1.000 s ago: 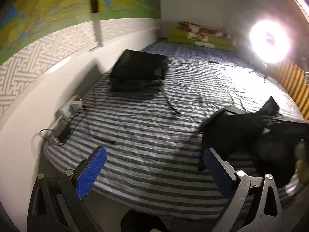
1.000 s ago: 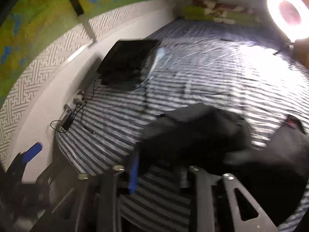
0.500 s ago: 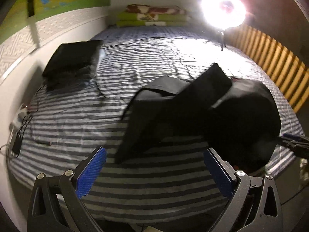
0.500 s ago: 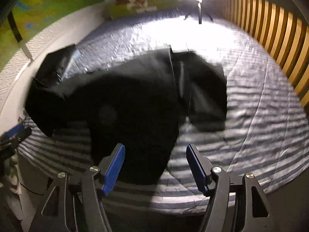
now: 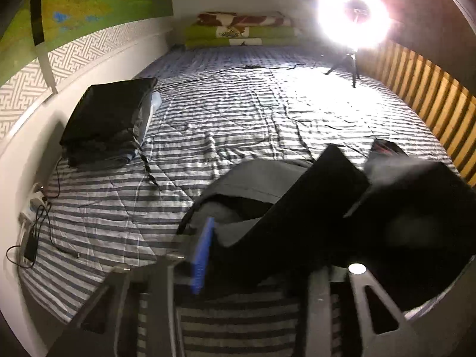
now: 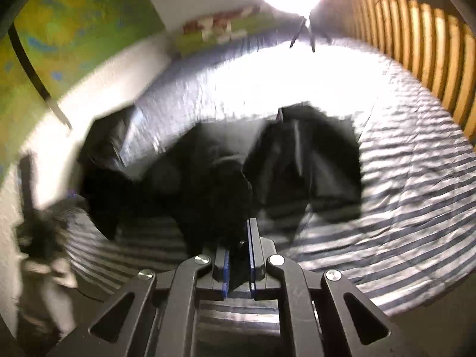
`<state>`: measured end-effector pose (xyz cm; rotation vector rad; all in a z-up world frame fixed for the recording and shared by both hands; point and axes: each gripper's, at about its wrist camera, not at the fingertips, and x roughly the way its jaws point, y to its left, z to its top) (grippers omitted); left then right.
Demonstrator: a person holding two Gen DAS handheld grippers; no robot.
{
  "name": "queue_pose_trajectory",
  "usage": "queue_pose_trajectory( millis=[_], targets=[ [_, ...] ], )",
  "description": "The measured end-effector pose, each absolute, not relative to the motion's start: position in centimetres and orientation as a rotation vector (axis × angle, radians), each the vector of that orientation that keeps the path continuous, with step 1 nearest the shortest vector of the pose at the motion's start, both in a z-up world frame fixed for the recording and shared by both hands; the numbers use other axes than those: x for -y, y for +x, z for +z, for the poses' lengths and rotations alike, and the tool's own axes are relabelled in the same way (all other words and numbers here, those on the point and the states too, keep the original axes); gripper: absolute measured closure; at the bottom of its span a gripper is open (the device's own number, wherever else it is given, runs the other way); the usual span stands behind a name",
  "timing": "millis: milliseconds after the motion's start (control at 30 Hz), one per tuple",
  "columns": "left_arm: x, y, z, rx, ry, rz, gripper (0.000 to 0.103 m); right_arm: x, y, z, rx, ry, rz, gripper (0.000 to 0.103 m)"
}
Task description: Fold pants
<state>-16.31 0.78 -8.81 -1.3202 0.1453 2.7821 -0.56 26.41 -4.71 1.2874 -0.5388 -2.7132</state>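
Both tools (image 5: pixel 255 255) (image 6: pixel 239 255) closing on black pants (image 6: pixel 214 178).

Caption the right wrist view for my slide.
Right hand-held gripper closing on black pants over a striped bed.

Bedroom (striped bed (image 5: pixel 226 119), pillows (image 5: pixel 241 31))

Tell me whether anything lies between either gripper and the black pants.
Nothing visible does. The left gripper is closing with the black pants between its jaws, and the right gripper is closing on the same fabric, on the striped bedspread.
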Motion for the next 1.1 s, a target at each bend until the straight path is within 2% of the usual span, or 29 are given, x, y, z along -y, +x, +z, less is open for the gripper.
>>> queue_pose_trajectory(
  millis=[200, 333, 533, 667, 767, 867, 933, 1000, 1033, 1067, 1100],
  targets=[
    [2.7, -14.5, -3.6, -0.046, -1.193, 2.866, 0.095, -27.6, 3.5, 3.0, 0.554, 1.031, -2.791, 0.095],
    [5.4, -13.0, 1.2, -0.045, -1.088, 2.924, 0.096, -27.3, 5.1, 7.2, 0.554, 0.885, -2.782, 0.095],
    [8.9, -11.0, 7.0, -0.036, -0.946, 2.965, 0.096, -26.6, 4.4, 10.1, 0.593, 0.788, -2.719, 0.095],
    [8.9, -15.0, 4.8, -0.15, -1.044, 2.963, 0.096, -26.0, -0.8, 8.4, 0.619, 0.878, -2.728, 0.095],
    [7.6, -20.8, -0.6, -0.265, -1.222, 2.922, 0.096, -26.8, -6.4, 3.6, 0.636, 1.052, -2.75, 0.095],
    [6.4, -25.9, -6.3, -0.364, -1.418, 2.834, 0.091, -26.9, -12.5, -2.2, 0.564, 1.287, -2.735, 0.094],
    [6.2, -27.4, -8.3, -0.348, -1.471, 2.801, 0.08, -27.6, -15.1, -5.5, 0.574, 1.436, -2.736, 0.09],
    [6.2, -27.6, -8.7, -0.332, -1.453, 2.808, 0.052, -28.4, -15.9, -7.2, 0.586, 1.495, -2.727, 0.087],
    [6.5, -27.5, -8.7, -0.324, -1.428, 2.822, 0.045, -28.9, -15.6, -7.4, 0.608, 1.487, -2.715, 0.083],
    [6.8, -27.3, -8.5, -0.321, -1.399, 2.836, 0.036, -29.3, -15.2, -7.5, 0.625, 1.472, -2.705, 0.075],
    [7.2, -27.0, -8.3, -0.333, -1.372, 2.847, 0.035, -30.0, -14.5, -7.5, 0.638, 1.455, -2.697, 0.07]
  ],
)
